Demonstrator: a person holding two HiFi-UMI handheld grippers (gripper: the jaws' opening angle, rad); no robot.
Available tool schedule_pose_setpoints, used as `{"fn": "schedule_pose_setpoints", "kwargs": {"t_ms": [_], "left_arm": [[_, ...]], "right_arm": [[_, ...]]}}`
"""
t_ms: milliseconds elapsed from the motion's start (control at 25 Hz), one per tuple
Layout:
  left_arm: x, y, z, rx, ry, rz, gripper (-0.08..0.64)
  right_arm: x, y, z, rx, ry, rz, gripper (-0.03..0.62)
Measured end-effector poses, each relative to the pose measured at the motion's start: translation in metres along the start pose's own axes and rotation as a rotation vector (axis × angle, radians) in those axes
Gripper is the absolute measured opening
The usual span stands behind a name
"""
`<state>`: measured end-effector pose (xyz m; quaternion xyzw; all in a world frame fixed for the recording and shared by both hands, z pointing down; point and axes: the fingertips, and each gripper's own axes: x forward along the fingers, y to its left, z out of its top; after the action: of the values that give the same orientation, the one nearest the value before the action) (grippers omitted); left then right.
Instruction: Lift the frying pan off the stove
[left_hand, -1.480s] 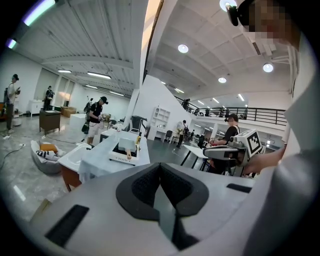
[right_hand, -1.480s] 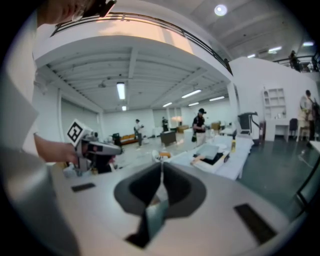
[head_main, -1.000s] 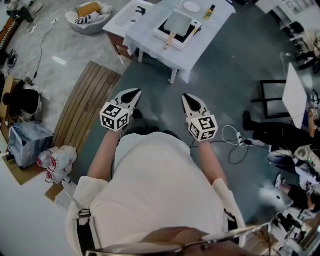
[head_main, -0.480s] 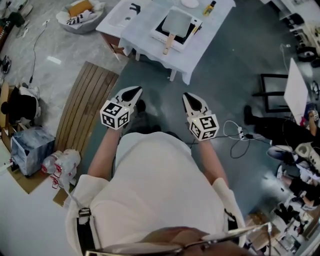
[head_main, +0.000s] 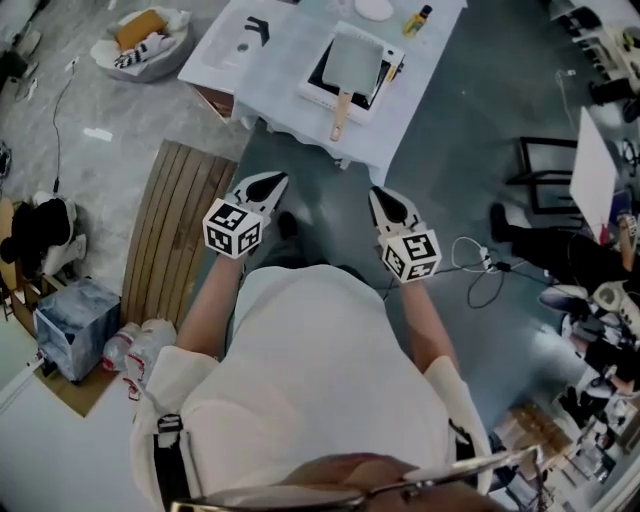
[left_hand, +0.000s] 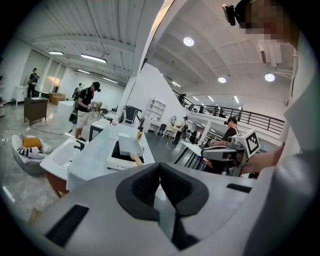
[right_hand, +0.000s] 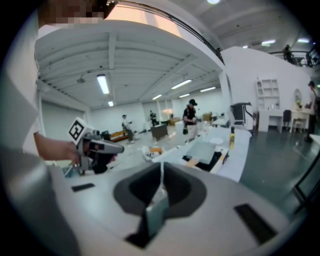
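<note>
Head view, looking steeply down. Two grippers, one in each of the person's hands: the left gripper (head_main: 268, 181) and the right gripper (head_main: 384, 194). Each has its jaws pressed together with nothing between them. Both hang over the floor on the near side of the table (head_main: 285, 70), well apart from it.

On the table are one stove (head_main: 318, 90) and one frying pan (head_main: 355, 58). The pan rests flat on the stove, its wooden handle pointing to the near edge. At the far side stand one plate (head_main: 378, 9) and one yellow bottle (head_main: 417, 20). One sink (head_main: 225, 50) adjoins the table's left. Far left is one basket (head_main: 140, 45); its contents are possibly cloth, too small to tell.
</note>
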<state>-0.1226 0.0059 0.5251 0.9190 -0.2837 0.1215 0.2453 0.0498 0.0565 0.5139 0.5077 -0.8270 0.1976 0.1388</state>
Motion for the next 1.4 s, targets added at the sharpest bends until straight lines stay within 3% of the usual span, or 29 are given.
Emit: {"fn": "schedule_pose_setpoints", "kwargs": {"t_ms": [360,840,1400], "left_arm": [[0.030,0.055,0.031,0.025,0.049,-0.073,0.031],[0.053,0.080,0.041,0.017,0.086,-0.104,0.031],[0.127,0.093,0.045,-0.084,0.110,-0.045,0.031]], "right_arm": [[0.057,-0.017,0.029,0.009,0.009,-0.052,0.037],[0.089,-0.029,0.045,0.021,0.033,-0.065,0.037],[0.140,-0.086,0.037,0.045,0.134,0.113,0.038]]}}
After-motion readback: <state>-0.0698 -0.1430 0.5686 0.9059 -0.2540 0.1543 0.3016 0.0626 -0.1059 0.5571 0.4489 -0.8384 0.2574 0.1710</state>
